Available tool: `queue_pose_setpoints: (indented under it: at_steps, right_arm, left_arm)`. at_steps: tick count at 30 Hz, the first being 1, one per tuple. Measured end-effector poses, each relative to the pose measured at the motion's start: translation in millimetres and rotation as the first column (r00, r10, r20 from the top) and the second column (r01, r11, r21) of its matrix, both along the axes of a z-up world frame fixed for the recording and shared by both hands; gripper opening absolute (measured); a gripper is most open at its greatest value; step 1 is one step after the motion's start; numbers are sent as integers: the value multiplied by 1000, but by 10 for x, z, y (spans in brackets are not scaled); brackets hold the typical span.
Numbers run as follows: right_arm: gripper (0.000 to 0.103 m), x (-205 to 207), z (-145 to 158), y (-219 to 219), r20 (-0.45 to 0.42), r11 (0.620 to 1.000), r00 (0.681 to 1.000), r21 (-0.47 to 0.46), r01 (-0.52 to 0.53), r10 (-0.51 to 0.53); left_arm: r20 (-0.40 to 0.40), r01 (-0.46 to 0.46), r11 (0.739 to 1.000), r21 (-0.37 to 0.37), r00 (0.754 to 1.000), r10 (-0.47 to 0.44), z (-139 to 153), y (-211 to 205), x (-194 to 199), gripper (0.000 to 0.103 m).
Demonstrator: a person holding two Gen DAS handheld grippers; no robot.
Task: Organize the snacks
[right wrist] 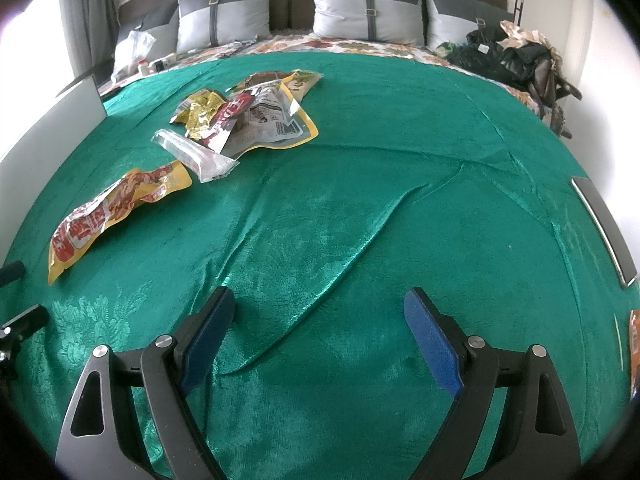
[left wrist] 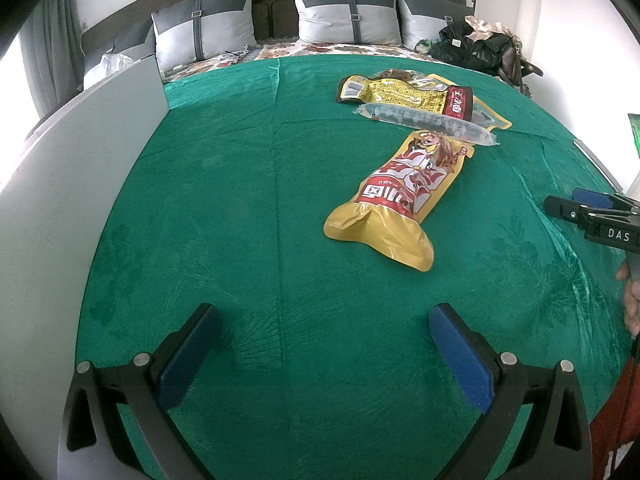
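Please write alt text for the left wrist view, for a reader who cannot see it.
Snack packets lie on a green blanket covering a bed: a yellow and red pouch nearest, a clear packet and another yellow pouch behind. The left gripper is open and empty, fingers apart.

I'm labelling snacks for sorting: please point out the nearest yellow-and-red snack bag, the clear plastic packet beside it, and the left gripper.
yellow-and-red snack bag (left wrist: 404,192), left wrist view, on its red printed middle.
clear plastic packet (right wrist: 196,156), right wrist view, on its transparent body.
left gripper (left wrist: 324,354), left wrist view, midway between its open fingertips.
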State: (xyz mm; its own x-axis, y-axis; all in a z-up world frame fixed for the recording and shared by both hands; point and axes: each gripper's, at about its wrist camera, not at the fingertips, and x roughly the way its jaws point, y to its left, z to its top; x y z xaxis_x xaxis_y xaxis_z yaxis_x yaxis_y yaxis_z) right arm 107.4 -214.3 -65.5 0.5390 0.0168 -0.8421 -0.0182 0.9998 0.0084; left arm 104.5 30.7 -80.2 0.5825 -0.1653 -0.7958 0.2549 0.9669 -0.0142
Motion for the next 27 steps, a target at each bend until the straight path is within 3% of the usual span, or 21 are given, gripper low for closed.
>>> queue_pose_setpoints:
  at_steps: [4, 8, 10, 16, 20, 23, 25, 27]
  right_arm:
    - [89, 1, -1, 2, 0, 1000, 1000, 0, 0, 0]
    - [89, -1, -1, 2, 0, 1000, 1000, 0, 0, 0]
    - [89, 0, -2, 3, 0, 1000, 1000, 0, 0, 0]
    - [89, -1, -2, 3, 0, 1000, 1000, 0, 0, 0]
    - [89, -1, -3, 3, 0, 1000, 1000, -1, 0, 0]
    - [89, -2, -3, 3, 0, 1000, 1000, -1, 0, 0]
    - [89, -3, -2, 2, 0, 1000, 1000, -1, 0, 0]
    - [89, -4, -2, 2, 0, 1000, 1000, -1, 0, 0]
  left_arm:
    - [-11, 14, 1000, -4, 1000, -14, 4, 7, -1, 103]
    - [-122, 89, 996, 7, 989, -87, 61, 25, -51, 103]
    - [-171, 129, 991, -26, 977, -131, 116, 31, -79, 102]
    - [-141, 193, 979, -71, 969, -202, 428, -208, 58, 102]
    - [-169, 268, 962, 55, 952, -256, 454, -645, 422, 101]
    - [-241, 246, 967, 71, 945, -223, 321, -783, 744, 85]
    - [-286, 198, 978, 70, 943, -170, 207, -770, 897, 61]
    - [-276, 167, 985, 41, 949, -149, 206, -717, 948, 55]
